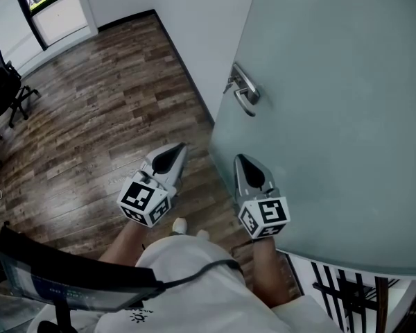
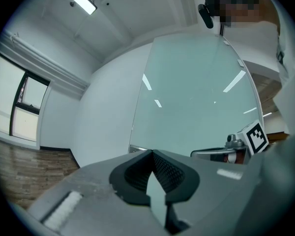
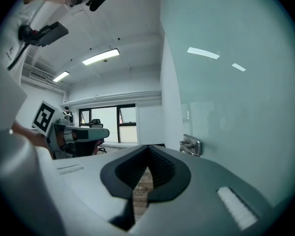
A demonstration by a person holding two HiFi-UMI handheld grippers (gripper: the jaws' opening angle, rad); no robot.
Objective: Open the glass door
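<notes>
**Both grippers shut and level beside the door, handle untouched**

We see the frosted glass door filling the right of the head view, its edge running down beside a white wall. The metal handle sits near that edge, with nothing on it.

The left gripper hangs over the wood floor, left of the door's edge and apart from the glass. In its own view the fingers are pressed together with nothing between them, and the pane fills the scene ahead.

The right gripper is just beside the pane, below the handle in the head view and short of it. We cannot tell whether it touches the glass. Its own view shows the dark ribbed pads meeting at their tips with nothing clamped, the handle ahead and a little to the right, and windows across the room.

A black chair stands far off at the head view's left edge.
</notes>
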